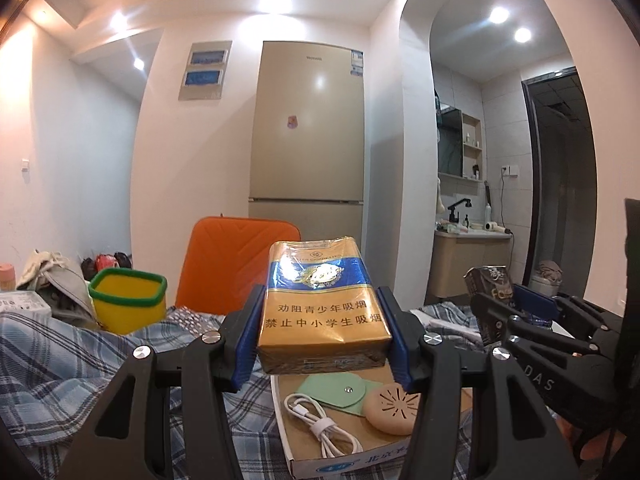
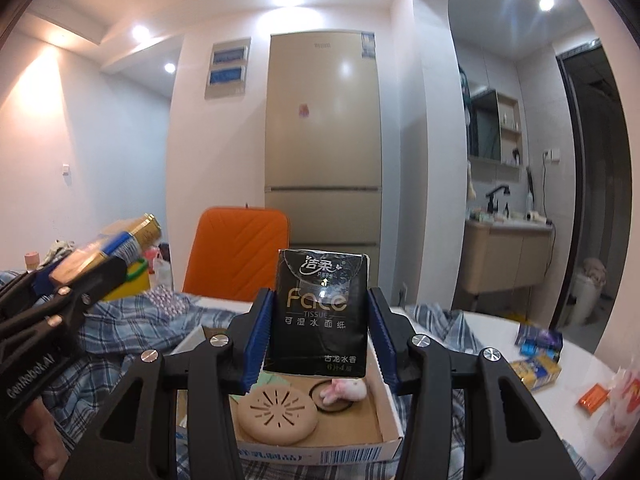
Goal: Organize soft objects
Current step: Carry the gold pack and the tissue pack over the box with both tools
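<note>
The left gripper [image 1: 322, 332] pinches a gold-and-blue cigarette pack [image 1: 320, 304] upright between its blue pads. Below it lies a shallow cardboard tray [image 1: 304, 456] holding a white cable [image 1: 320, 426], mint pouch [image 1: 332, 390] and tan perforated disc [image 1: 394, 406]. The right gripper [image 2: 318, 338] clamps a black Face tissue pack [image 2: 320, 312] above that tray [image 2: 360, 450], which rests on plaid bedding [image 2: 112, 344].

left tongs [image 1: 324, 340] clamp a gold cigarette pack [image 1: 320, 304] above the cardboard tray [image 1: 288, 436].

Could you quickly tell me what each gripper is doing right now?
Left gripper: shut on the gold cigarette pack.
Right gripper: shut on the black tissue pack.
</note>
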`<action>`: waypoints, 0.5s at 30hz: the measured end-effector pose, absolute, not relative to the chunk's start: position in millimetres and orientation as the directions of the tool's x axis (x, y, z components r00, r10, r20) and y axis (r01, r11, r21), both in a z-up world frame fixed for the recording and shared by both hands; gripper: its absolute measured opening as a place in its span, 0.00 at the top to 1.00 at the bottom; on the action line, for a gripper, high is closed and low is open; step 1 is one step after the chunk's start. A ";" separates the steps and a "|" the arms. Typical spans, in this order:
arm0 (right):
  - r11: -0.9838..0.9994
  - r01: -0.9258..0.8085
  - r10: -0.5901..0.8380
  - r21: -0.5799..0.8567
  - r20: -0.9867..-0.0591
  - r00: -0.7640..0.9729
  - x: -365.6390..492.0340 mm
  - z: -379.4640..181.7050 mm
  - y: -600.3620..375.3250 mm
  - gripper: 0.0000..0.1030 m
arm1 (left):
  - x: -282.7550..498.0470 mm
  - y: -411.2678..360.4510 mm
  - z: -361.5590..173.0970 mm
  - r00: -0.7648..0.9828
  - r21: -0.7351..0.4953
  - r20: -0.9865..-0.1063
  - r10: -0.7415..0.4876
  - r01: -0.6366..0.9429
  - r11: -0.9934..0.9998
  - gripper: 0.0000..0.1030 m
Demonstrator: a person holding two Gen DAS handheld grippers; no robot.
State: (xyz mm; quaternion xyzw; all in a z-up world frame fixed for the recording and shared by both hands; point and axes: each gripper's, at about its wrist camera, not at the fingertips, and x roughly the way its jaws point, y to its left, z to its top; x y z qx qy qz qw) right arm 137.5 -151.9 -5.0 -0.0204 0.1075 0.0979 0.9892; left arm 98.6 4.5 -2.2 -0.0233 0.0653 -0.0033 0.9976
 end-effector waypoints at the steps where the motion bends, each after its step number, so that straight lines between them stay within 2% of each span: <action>1: 0.980 -0.199 0.189 -0.020 -0.231 0.955 140.8 -6.9 -152.0 0.52 | 101.1 4.8 -3.6 0.990 -0.049 -0.143 -0.008 0.001 0.999 0.49; 9: 0.969 -0.234 0.198 -0.081 -0.314 0.929 154.3 -22.2 -135.5 0.52 | 115.4 11.3 -11.8 0.973 -0.097 -0.229 -0.036 0.015 0.995 0.49; 15: 0.963 -0.242 0.184 -0.117 -0.369 0.911 164.2 -30.9 -124.0 0.52 | 117.5 12.4 -13.8 0.968 -0.101 -0.248 -0.040 0.015 0.995 0.49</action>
